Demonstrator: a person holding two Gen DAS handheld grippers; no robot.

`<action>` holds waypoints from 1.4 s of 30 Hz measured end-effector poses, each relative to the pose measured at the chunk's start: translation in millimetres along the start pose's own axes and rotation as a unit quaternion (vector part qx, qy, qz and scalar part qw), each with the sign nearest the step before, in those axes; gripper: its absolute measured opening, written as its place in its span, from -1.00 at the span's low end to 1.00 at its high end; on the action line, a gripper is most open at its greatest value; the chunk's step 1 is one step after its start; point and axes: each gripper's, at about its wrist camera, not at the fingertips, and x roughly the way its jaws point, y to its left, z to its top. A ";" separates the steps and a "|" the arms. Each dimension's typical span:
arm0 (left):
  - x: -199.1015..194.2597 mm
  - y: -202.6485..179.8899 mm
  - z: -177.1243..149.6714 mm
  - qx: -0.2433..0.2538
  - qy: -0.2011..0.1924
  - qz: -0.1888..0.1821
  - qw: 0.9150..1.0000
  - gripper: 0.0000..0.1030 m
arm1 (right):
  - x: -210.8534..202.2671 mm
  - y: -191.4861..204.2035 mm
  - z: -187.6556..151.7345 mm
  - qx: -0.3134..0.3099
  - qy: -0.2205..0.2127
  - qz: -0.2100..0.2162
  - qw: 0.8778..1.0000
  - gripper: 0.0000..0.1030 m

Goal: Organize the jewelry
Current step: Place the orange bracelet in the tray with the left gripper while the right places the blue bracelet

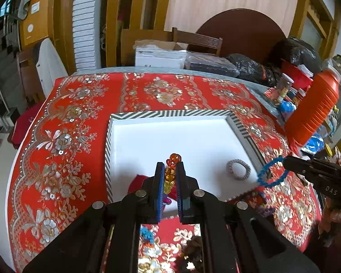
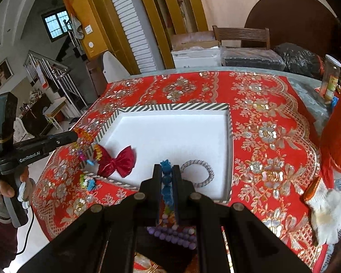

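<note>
A white tray with a striped rim lies on the red floral cloth. In it are a silver bracelet and a red bow. My left gripper is shut on a multicoloured beaded bracelet above the tray's near left edge. My right gripper is shut on a blue beaded bracelet above the tray's near right corner.
More jewelry lies on the cloth in front of the tray: a purple bead piece, a small blue and green piece and a dark one. An orange ribbed bottle, jars and bags crowd the right; a white glove lies there.
</note>
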 end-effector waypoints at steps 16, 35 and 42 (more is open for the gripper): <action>71.7 16.9 38.3 -0.028 0.024 0.005 0.999 -1.00 | 92.6 -22.6 55.3 0.025 0.037 -0.005 0.999 -0.83; 114.1 65.3 7.9 -0.090 0.055 0.040 0.994 -0.62 | 134.4 -58.6 34.6 0.017 0.079 -0.099 0.992 -0.26; 84.3 56.8 10.3 -0.082 0.022 0.049 0.995 -0.62 | 96.5 -40.3 26.9 0.011 0.057 -0.087 0.994 -0.07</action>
